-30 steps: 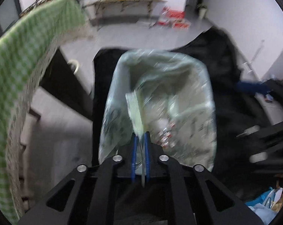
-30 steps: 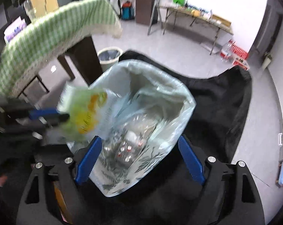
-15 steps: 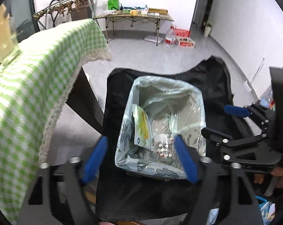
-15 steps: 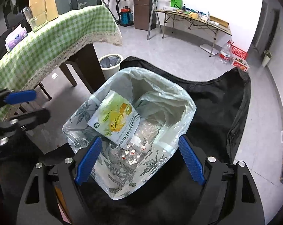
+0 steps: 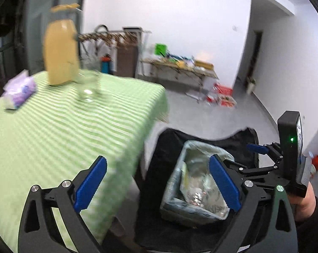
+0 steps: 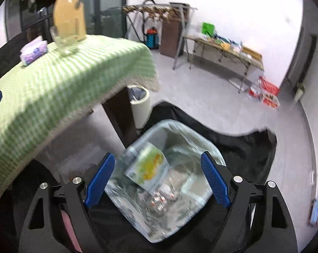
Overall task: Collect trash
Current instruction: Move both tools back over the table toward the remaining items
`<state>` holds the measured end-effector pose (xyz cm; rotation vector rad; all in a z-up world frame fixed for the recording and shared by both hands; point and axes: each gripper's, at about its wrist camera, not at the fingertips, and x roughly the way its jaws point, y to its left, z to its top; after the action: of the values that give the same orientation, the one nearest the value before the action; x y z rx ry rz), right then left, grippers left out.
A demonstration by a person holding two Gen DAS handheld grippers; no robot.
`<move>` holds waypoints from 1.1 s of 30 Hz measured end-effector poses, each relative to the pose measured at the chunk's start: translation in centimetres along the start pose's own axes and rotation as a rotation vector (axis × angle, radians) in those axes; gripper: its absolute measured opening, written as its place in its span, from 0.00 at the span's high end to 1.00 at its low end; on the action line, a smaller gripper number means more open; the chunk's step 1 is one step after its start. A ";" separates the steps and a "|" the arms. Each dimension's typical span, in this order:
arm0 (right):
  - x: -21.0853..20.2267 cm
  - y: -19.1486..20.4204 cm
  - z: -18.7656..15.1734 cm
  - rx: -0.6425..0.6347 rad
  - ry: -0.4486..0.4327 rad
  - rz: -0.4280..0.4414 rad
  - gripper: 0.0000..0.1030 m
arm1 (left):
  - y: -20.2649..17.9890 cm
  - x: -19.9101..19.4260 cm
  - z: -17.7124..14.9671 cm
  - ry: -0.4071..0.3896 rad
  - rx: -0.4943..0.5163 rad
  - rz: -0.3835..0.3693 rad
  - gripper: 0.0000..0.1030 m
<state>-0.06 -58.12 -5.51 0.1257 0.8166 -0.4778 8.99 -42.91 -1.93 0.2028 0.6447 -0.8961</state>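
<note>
A clear trash bag (image 6: 169,179) stands open on a black chair (image 6: 232,143). A yellow-green wrapper (image 6: 149,166) and other trash lie inside it. The bag also shows in the left wrist view (image 5: 196,181). My left gripper (image 5: 156,184) is open and empty, raised between the table and the bag. My right gripper (image 6: 157,182) is open and empty above the bag; it also shows at the right of the left wrist view (image 5: 262,158).
A table with a green checked cloth (image 5: 64,130) holds a juice jug (image 5: 61,50), a glass (image 5: 89,86) and a tissue pack (image 5: 19,90). A small bin (image 6: 138,105) stands by the table leg. A cluttered folding table (image 6: 224,46) is at the back.
My left gripper opened and dropped the wrapper into the bag, then lifted and swung left toward the table. My right gripper has risen and tilted up from the bag.
</note>
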 end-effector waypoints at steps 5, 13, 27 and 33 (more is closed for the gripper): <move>-2.5 3.6 3.2 -0.067 -0.101 0.025 0.22 | 4.0 -5.0 0.6 -0.082 -0.055 0.092 0.07; -5.7 10.9 6.7 -0.155 -0.232 0.139 0.18 | 10.6 -13.2 -0.9 -0.174 -0.152 0.281 0.07; -10.1 28.5 6.4 -0.386 -0.357 0.415 0.18 | 22.8 -25.5 -8.4 -0.199 -0.425 0.529 0.07; -10.6 33.9 5.3 -0.439 -0.336 0.506 0.18 | 28.4 -29.1 -12.7 -0.173 -0.558 0.616 0.07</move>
<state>12.80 -25.74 3.33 -0.1516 0.5150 0.1616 12.39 -0.76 2.64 -0.1747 0.5972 -0.1210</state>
